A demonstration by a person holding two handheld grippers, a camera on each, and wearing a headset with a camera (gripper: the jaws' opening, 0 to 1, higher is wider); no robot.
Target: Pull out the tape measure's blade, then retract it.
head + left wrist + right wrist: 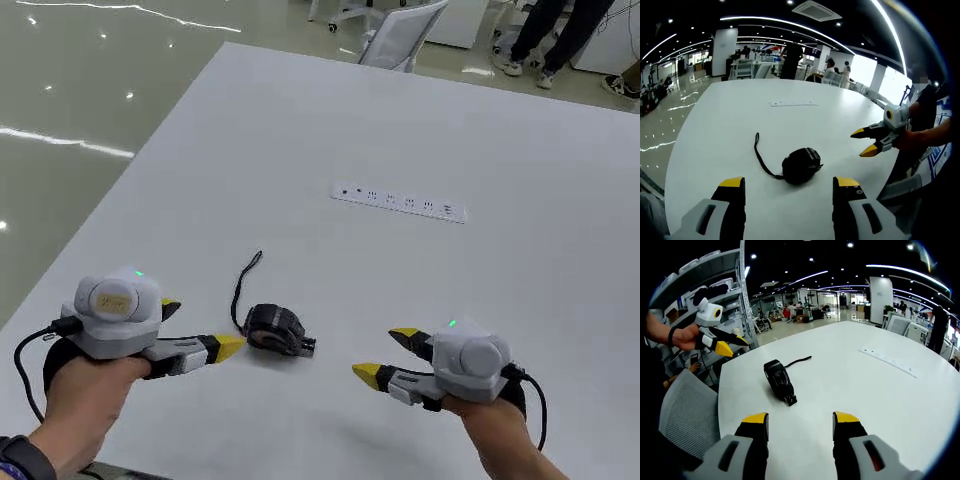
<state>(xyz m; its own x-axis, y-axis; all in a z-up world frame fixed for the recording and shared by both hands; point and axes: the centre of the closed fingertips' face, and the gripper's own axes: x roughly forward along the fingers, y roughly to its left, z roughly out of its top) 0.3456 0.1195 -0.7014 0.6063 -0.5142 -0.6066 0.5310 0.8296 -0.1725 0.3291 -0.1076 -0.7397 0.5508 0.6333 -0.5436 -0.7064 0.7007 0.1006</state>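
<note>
— Black tape measure [275, 328]: position?
— Lying on the white table [400, 130], between my left gripper [200, 327] and right gripper [386, 353], touching neither. Its strap [243, 283] trails toward the far side, where a power strip [399, 202] lies well apart.
— Left jaws?
— Wide apart, nothing in them; one tip just beside the case.
— Right jaws?
— Wide too, nothing held, near the tape's mouth end.

White table [300, 130]: tape measure [275, 328], power strip [400, 202]
</note>
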